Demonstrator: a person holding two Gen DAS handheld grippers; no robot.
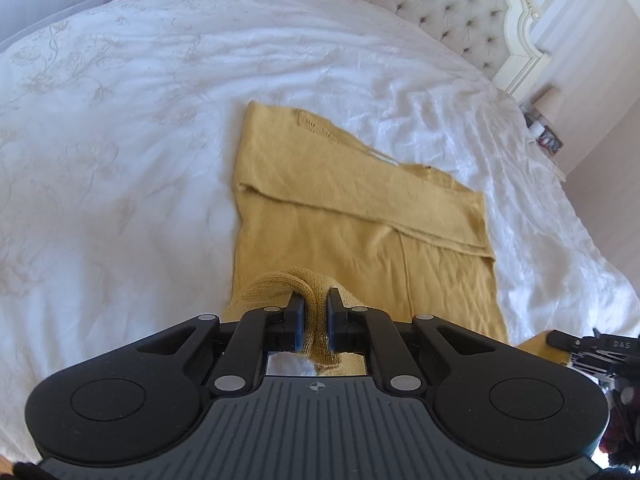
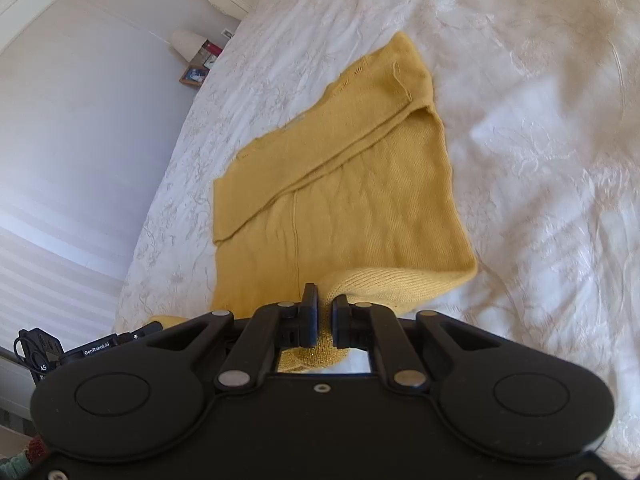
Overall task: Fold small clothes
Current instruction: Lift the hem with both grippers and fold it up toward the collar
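Note:
A mustard-yellow knit sweater point(image 1: 360, 224) lies flat on a white bedspread point(image 1: 120, 120), with a sleeve folded across its upper part. My left gripper point(image 1: 315, 300) is shut on the ribbed hem at the sweater's near left corner and holds it lifted. In the right wrist view the sweater point(image 2: 340, 184) lies ahead, and my right gripper point(image 2: 325, 305) is shut on the ribbed hem at the near right side, raised off the bed. The hem point(image 2: 400, 284) curls up between the two grips.
A tufted cream headboard point(image 1: 452, 4) stands at the far end of the bed. A bedside table with a lamp and photo frames point(image 2: 196, 60) sits beside the bed. The other gripper's body point(image 1: 592, 346) shows at the right edge. The bedspread point(image 2: 540, 160) spreads wide around the sweater.

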